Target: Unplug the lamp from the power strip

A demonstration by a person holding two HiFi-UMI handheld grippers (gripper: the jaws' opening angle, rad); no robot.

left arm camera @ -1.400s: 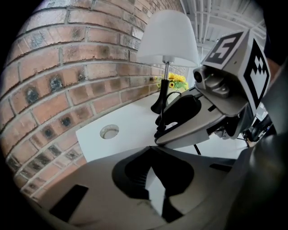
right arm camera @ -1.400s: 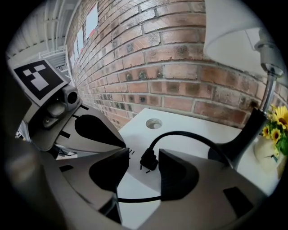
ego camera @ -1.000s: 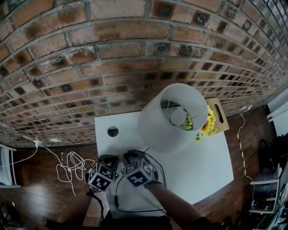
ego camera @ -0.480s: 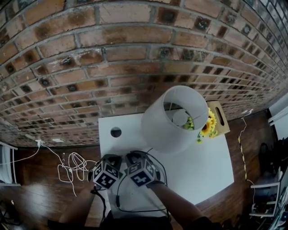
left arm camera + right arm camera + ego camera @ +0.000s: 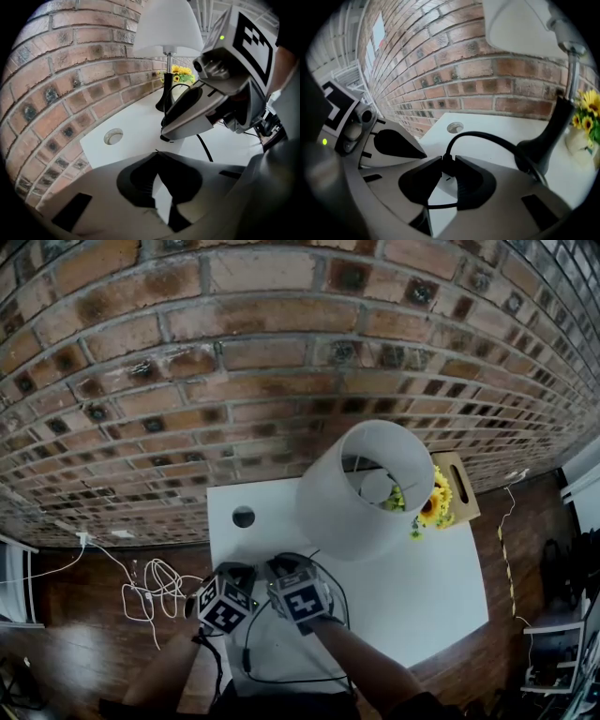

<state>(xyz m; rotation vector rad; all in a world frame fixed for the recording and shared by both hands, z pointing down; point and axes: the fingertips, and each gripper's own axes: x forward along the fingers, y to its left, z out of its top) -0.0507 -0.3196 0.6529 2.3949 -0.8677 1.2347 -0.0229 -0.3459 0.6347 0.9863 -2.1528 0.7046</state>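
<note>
The lamp, with a white shade [image 5: 361,488] on a black base [image 5: 543,145], stands at the back of the white table [image 5: 422,587]. Its black cord [image 5: 487,138] arcs down to a black plug [image 5: 447,165]. That plug stands in a white power strip [image 5: 440,186]. My right gripper [image 5: 448,161] has its jaws on both sides of the plug and they are opening slightly. My left gripper [image 5: 156,153] sits just left of the right gripper [image 5: 164,136], tips together. A white surface shows behind its tips; I cannot tell what it is. Both marker cubes crowd the table's front left [image 5: 262,601].
A round cable hole [image 5: 244,517] lies in the table's back left corner. Sunflowers [image 5: 431,502] and a wooden box [image 5: 457,482] stand behind the lamp. A brick wall [image 5: 234,381] backs the table. White cables [image 5: 150,592] lie on the wooden floor to the left.
The head view has shifted a little. Both grippers stay side by side over the table's front left, and the lamp has not moved.
</note>
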